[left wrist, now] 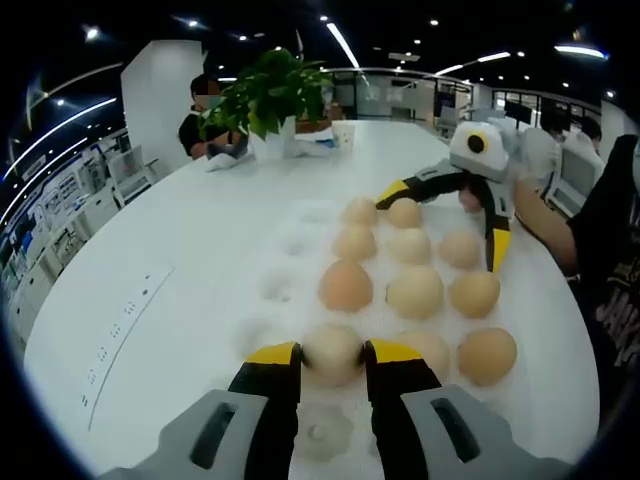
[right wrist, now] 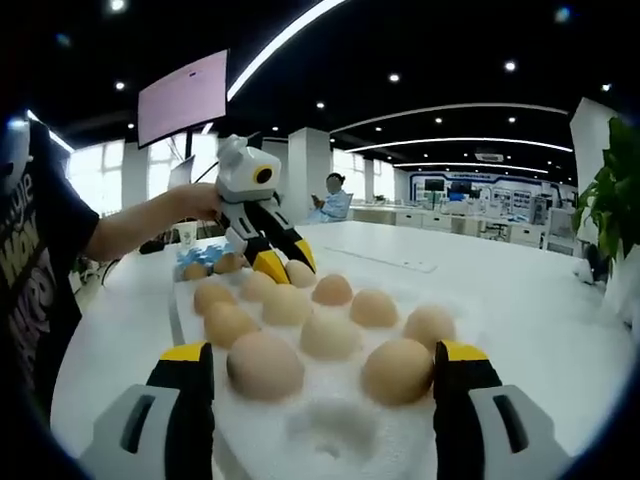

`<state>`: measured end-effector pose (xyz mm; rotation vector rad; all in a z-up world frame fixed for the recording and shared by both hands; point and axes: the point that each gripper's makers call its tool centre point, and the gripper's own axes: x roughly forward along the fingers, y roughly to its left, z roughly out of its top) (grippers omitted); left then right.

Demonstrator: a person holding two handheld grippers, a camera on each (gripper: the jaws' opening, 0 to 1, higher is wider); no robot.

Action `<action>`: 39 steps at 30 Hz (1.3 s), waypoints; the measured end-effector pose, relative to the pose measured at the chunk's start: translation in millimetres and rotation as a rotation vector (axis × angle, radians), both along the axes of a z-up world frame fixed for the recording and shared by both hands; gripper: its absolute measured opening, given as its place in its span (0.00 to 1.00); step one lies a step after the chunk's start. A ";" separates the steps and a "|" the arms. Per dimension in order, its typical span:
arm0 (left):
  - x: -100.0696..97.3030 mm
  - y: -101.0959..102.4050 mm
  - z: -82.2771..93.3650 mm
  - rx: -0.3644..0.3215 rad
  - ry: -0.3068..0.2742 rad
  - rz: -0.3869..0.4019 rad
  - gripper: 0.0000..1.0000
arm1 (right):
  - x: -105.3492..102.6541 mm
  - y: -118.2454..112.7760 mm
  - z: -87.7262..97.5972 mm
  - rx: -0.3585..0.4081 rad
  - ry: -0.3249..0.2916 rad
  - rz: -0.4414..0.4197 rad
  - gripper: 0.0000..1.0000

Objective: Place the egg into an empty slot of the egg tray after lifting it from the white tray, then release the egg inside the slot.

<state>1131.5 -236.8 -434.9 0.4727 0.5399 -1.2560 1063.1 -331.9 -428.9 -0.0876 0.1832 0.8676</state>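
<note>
Egg [left wrist: 332, 353] between left tool [left wrist: 332, 357] jaws

The egg [left wrist: 332, 352] sitting between the left gripper's [left wrist: 332, 358] jaws is showing a pale cream shell, lighter than its neighbours. That gripper is wearing yellow tips over black jaws, with grey housings below. The egg tray [left wrist: 290, 245] is showing plain white, blending into the white table [left wrist: 180, 240]. The other eggs are ranging from tan to peach; one brown egg [left wrist: 346, 286] is looking the deepest orange-brown. The right gripper [right wrist: 320, 372] is showing the same yellow, black and grey. The potted plant [left wrist: 265, 92] is showing green leaves above a white pot. A person's sleeve [right wrist: 40, 240] is showing black with yellow lettering.
</note>
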 end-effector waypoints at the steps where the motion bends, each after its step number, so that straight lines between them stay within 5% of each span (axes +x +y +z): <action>1: 0.2 0.1 0.0 0.003 -0.003 -0.001 0.25 | 0.7 -0.9 0.7 0.011 -0.010 0.001 0.95; 22: 2.9 0.5 2.5 0.053 -0.039 -0.011 0.25 | 2.5 -1.8 3.5 0.064 -0.061 0.015 0.96; 39: -2.3 15.5 26.1 -0.011 -0.041 0.023 0.25 | 1.9 -4.7 3.7 0.070 -0.066 0.015 0.96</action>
